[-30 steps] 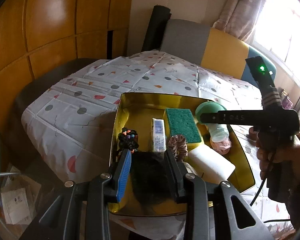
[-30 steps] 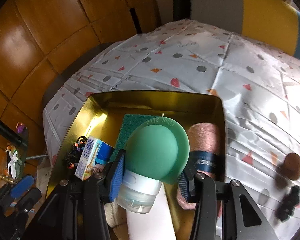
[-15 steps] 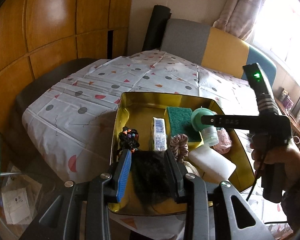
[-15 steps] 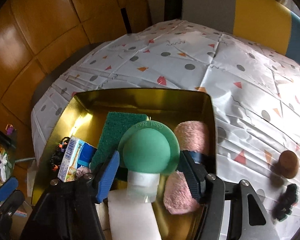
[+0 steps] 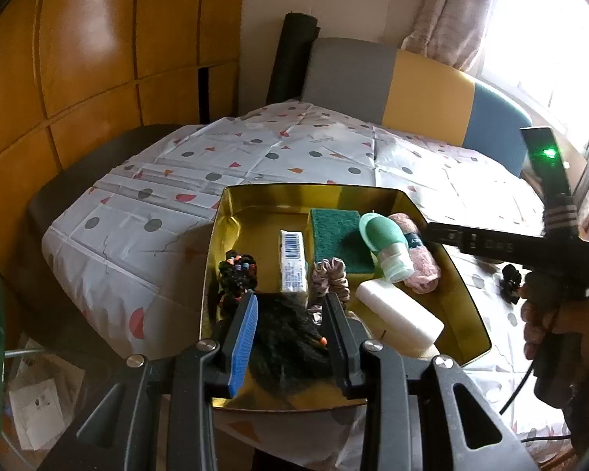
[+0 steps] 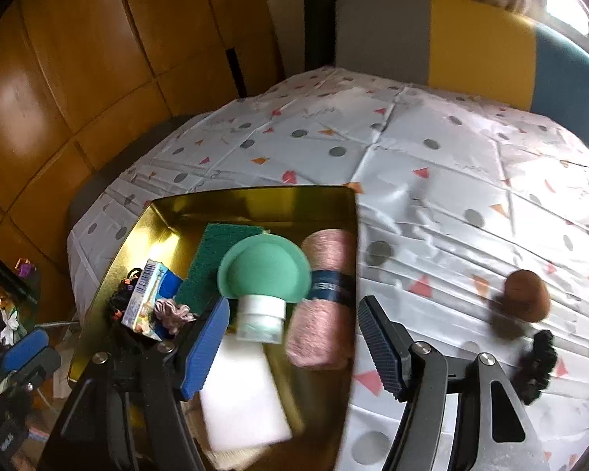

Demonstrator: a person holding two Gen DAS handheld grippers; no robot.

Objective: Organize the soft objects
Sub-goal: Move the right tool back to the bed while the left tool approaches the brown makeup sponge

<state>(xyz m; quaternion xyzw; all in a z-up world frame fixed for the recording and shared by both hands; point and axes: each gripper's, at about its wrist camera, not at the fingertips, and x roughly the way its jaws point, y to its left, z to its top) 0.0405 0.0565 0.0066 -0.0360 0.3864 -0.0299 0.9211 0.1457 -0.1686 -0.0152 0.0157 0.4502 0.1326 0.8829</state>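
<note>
A gold tray (image 5: 231,212) (image 6: 255,200) on the table holds a green sponge (image 5: 335,231), a green squeeze bottle (image 5: 385,243) (image 6: 263,274), a pink rolled towel (image 5: 422,265) (image 6: 326,314), a white block (image 5: 398,314) (image 6: 243,392), a small carton (image 5: 292,261), a pink scrunchie (image 5: 330,276) and a beaded hair tie (image 5: 237,269). My left gripper (image 5: 290,339) is shut on a black fuzzy scrunchie (image 5: 286,345) above the tray's near edge. My right gripper (image 6: 294,345) is open and empty just behind the bottle and towel; it also shows in the left wrist view (image 5: 491,243).
A brown round object (image 6: 526,288) and a black hair tie (image 6: 538,365) lie on the patterned tablecloth (image 6: 432,149) right of the tray. A grey, yellow and blue chair back (image 5: 412,86) stands beyond the table. Wooden panels (image 5: 78,59) line the left wall.
My right gripper has opened, let go of the green bottle in the tray, and pulled back to the right. The left gripper has stayed put with the black scrunchie.
</note>
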